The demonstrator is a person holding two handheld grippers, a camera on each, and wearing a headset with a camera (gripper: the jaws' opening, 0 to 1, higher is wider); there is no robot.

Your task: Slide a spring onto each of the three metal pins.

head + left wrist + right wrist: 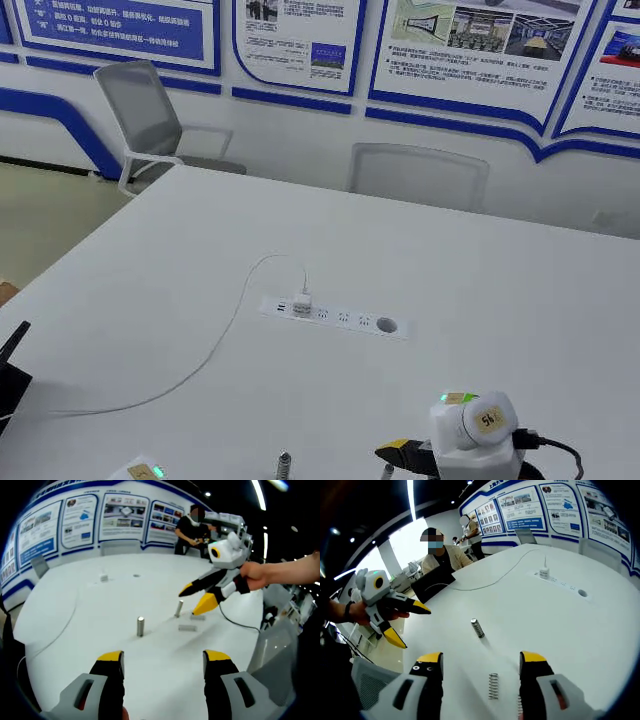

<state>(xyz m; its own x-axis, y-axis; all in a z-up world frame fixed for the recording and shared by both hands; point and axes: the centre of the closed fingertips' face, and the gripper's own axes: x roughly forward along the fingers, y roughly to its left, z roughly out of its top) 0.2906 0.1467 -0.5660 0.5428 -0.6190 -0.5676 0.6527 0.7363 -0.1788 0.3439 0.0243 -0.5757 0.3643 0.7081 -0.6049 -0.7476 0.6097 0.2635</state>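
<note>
Grippers, two, both yours.

Left gripper (163, 656): jaws stood wide apart with nothing between them, low over the counter (100, 600).

Right gripper (481, 657): jaws also spread and empty. In the left gripper view it showed at the right, held in your hand (254, 576), its yellow tips pointing down toward the pins.

Pins, two, upright on the counter in the left gripper view: near pin (140, 626) ahead of your left jaws, far pin (178, 608) just below the right gripper's tips.

Spring (493, 686), one, loose: it lay flat on the counter between your right jaws, touching neither.

Coiled pin (477, 628): upright beyond that spring, with coils showing around its shaft. Which of the two pins it was could not be told.

Power strip (335, 317): set in the counter, well apart from the pins, with a white cable (215, 350) trailing from its plug.
</note>
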